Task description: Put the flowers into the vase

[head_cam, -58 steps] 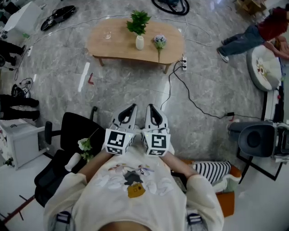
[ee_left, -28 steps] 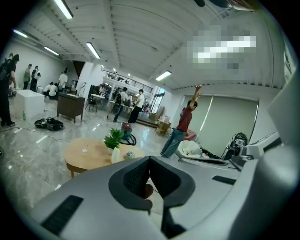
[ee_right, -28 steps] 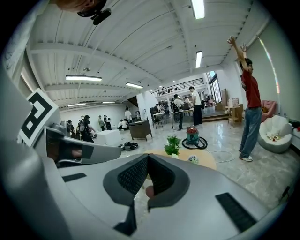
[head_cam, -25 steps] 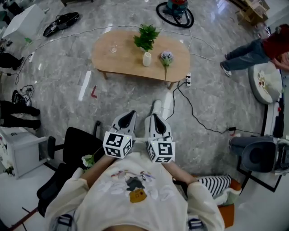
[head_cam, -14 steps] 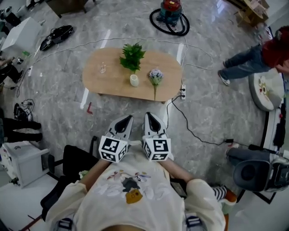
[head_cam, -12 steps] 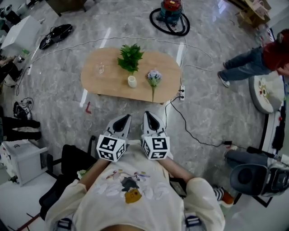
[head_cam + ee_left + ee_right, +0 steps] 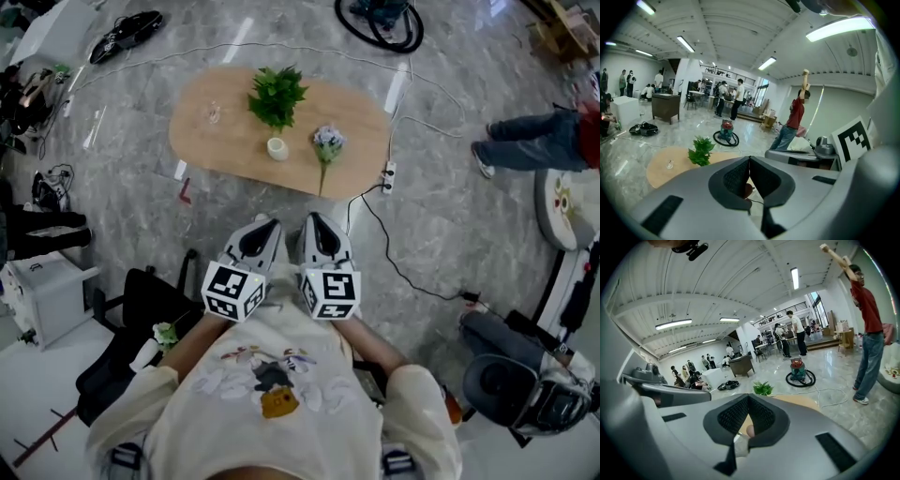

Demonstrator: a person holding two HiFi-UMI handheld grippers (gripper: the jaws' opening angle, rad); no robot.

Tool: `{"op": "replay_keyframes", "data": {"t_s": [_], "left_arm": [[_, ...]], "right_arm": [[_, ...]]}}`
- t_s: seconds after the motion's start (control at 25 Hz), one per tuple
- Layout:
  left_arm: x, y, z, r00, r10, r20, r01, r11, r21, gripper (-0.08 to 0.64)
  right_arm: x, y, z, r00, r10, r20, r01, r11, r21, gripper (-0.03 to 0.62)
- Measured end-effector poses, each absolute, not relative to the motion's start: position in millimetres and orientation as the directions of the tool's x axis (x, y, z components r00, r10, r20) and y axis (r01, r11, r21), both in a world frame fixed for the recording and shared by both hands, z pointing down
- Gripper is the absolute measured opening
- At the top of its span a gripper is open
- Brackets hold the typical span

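A low oval wooden table (image 7: 225, 150) stands ahead on the grey stone floor. On it are a small white vase (image 7: 277, 148) with a green leafy plant (image 7: 277, 94) just behind it. A pale purple flower (image 7: 327, 142) lies to the vase's right, its stem pointing toward me. My left gripper (image 7: 269, 225) and right gripper (image 7: 312, 219) are held side by side in front of my chest, short of the table. Both are shut with nothing in them. The plant (image 7: 701, 150) shows past the shut left gripper (image 7: 749, 160). The plant (image 7: 762, 388) also shows beyond the shut right gripper (image 7: 748, 399).
A small glass (image 7: 214, 114) stands at the table's left end. A power strip (image 7: 387, 172) and black cable lie at its right. A black chair (image 7: 141, 309) with white flowers (image 7: 166, 333) is at my left. A vacuum (image 7: 380, 19) and a person's legs (image 7: 530, 141) lie beyond.
I have walked across the floor near the table with both grippers held together. The table has shifted in view and the chair has slipped back to my left. Both grippers stay shut.
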State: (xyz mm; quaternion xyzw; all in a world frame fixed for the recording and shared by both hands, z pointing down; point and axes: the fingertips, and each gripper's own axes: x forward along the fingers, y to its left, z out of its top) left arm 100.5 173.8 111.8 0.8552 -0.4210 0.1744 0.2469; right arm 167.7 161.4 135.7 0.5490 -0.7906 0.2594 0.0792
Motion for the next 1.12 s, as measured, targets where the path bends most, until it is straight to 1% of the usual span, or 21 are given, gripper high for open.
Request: {"op": "replay_keyframes", "data": {"t_s": [0.08, 0.2, 0.44, 0.68, 0.88, 1.0, 1.12], "left_arm": [[103.6, 169.1, 114.1, 0.592, -0.625, 0.509, -0.799, -0.535, 0.274, 0.009], [104.4, 157.8, 123.6, 0.603, -0.61, 0.514, -0.791, -0.542, 0.285, 0.009], [109.6, 152.1, 142.2, 0.642, -0.562, 0.521, -0.757, -0.569, 0.319, 0.009], [102.6, 132.9, 171.9, 0.644, -0.528, 0.554, -0.752, -0.571, 0.33, 0.009], [96.4, 125.6, 203.9, 0.645, -0.474, 0.599, -0.747, -0.554, 0.367, 0.009], [97.0, 117.8, 226.1, 0.646, -0.451, 0.616, -0.748, -0.536, 0.392, 0.009], [99.8, 103.6, 246.4, 0.659, -0.448, 0.604, -0.738, -0.539, 0.406, 0.009]], "right_arm": [[164.4, 157.4, 142.7, -0.407, -0.804, 0.433, -0.903, 0.284, -0.323, 0.005], [152.7, 151.8, 161.9, -0.475, -0.734, 0.485, -0.877, 0.345, -0.335, 0.005], [161.0, 134.3, 188.8, -0.443, -0.71, 0.547, -0.896, 0.347, -0.276, 0.005], [165.1, 110.2, 230.8, -0.427, -0.666, 0.612, -0.904, 0.312, -0.292, 0.005], [174.5, 94.4, 257.8, -0.338, -0.688, 0.642, -0.939, 0.204, -0.276, 0.005], [174.3, 83.4, 267.9, -0.326, -0.695, 0.641, -0.942, 0.178, -0.286, 0.005], [173.4, 70.6, 280.9, -0.315, -0.708, 0.632, -0.944, 0.166, -0.284, 0.005]]}}
